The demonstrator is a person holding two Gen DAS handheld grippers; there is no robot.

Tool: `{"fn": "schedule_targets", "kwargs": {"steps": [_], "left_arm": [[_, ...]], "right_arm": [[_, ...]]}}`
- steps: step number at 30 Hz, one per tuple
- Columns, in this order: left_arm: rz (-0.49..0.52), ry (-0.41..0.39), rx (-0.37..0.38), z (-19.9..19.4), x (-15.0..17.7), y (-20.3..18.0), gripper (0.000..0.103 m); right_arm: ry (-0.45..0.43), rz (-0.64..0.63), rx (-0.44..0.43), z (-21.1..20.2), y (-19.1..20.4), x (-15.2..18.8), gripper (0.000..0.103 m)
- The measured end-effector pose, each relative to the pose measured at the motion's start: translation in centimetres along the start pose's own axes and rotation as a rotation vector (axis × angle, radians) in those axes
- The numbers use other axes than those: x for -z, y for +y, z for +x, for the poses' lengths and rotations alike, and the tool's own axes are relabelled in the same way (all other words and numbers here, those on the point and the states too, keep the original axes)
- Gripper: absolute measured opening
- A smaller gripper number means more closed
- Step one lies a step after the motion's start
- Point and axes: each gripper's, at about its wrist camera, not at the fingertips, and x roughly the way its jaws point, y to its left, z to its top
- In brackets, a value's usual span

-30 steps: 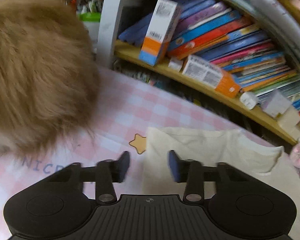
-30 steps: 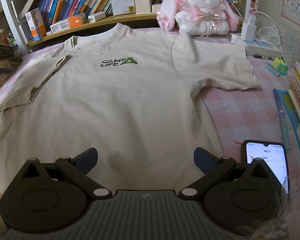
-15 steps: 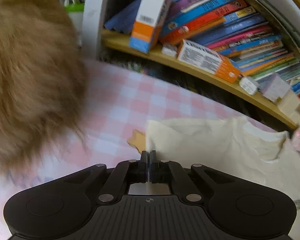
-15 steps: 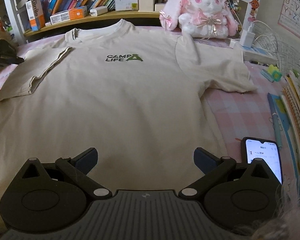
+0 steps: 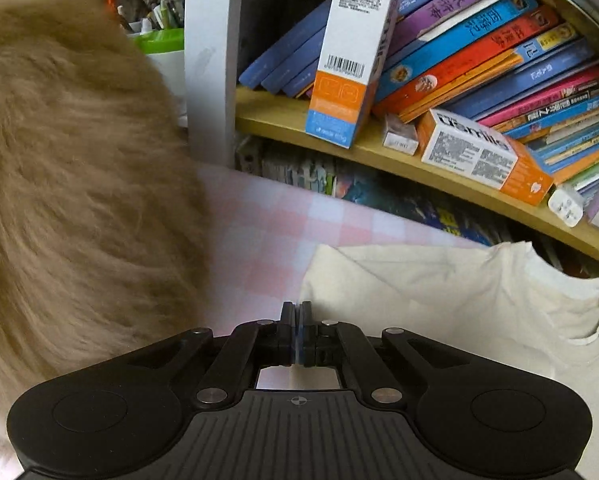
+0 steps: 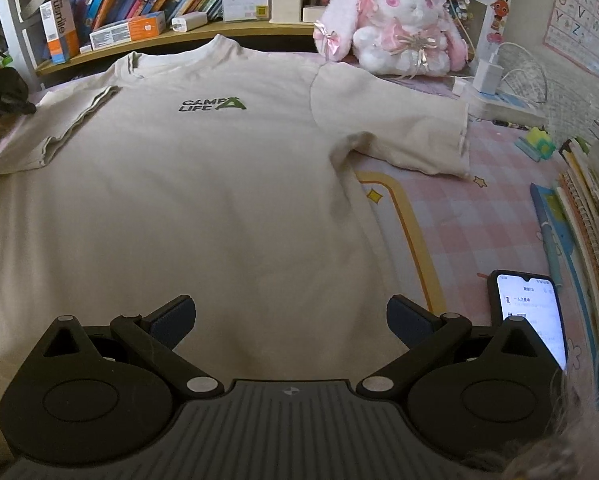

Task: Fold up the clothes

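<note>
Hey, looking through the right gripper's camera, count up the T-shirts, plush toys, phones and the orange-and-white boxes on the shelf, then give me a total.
T-shirt: 1
Plush rabbit: 1
Phone: 1
Orange-and-white boxes: 2
Total: 5

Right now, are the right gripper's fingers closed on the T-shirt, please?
No, the right gripper hovers with fingers spread wide above the T-shirt.
</note>
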Motion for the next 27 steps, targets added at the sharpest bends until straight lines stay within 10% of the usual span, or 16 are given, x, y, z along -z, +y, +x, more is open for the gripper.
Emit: {"fn": "schedule_targets", "kwargs": {"steps": [8,13,27], "left_arm": [[0.048,-0.082,-0.013,-3.2,-0.1,0.6,0.009],[0.112,-0.146,0.08,-8.1,2.8,-0.6,0.042],[0.17,-0.039,0.08,-16.4,15.8,-5.4,0.077]], "right_arm": [[-0.015,0.022,0.003,0.0,-0.3,-0.2,0.103],[-0.031,0.024,-0.013,0.2,-0.6,-0.8,0.103],[-0.073,0.027,-0.091,1.0,-2.9,-2.1,0.103]]}}
